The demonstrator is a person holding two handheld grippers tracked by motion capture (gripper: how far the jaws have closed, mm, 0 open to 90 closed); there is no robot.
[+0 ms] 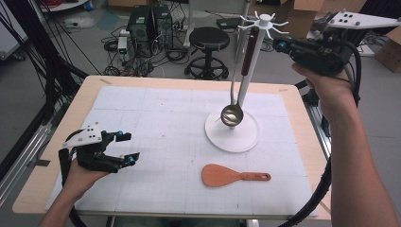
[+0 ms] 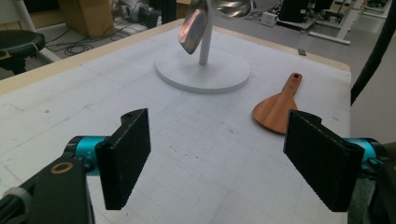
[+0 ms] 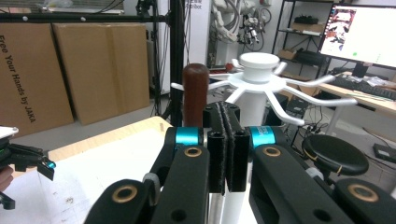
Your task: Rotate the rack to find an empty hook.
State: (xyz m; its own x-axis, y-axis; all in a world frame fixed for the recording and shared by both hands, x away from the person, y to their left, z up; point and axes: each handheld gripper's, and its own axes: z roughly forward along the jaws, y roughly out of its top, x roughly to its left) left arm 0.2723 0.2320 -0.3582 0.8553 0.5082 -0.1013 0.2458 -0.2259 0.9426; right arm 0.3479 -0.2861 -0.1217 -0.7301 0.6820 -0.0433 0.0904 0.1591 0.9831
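Note:
A white utensil stand [image 1: 231,137] with hook arms at its top stands right of centre on the mat. A metal ladle [image 1: 231,114] with a dark brown handle hangs from one hook, its bowl just above the base. A wooden rice paddle [image 1: 222,175] lies flat in front of the stand. My left gripper [image 1: 130,147] rests low at the table's left, open and empty; its view shows the paddle [image 2: 275,109] and ladle bowl [image 2: 192,28] ahead. My right gripper [image 1: 283,45] hovers high, right of the stand's top, shut on nothing. Its jaws [image 3: 228,112] face the ladle handle [image 3: 195,93] and stand cap [image 3: 259,63].
A white gridded mat [image 1: 156,113] covers the wooden table [image 1: 85,94]. Behind the table stand a black stool [image 1: 208,40], computer towers [image 1: 149,23] and loose cables on the floor. Cardboard boxes [image 3: 70,70] and a monitor [image 3: 364,32] lie beyond.

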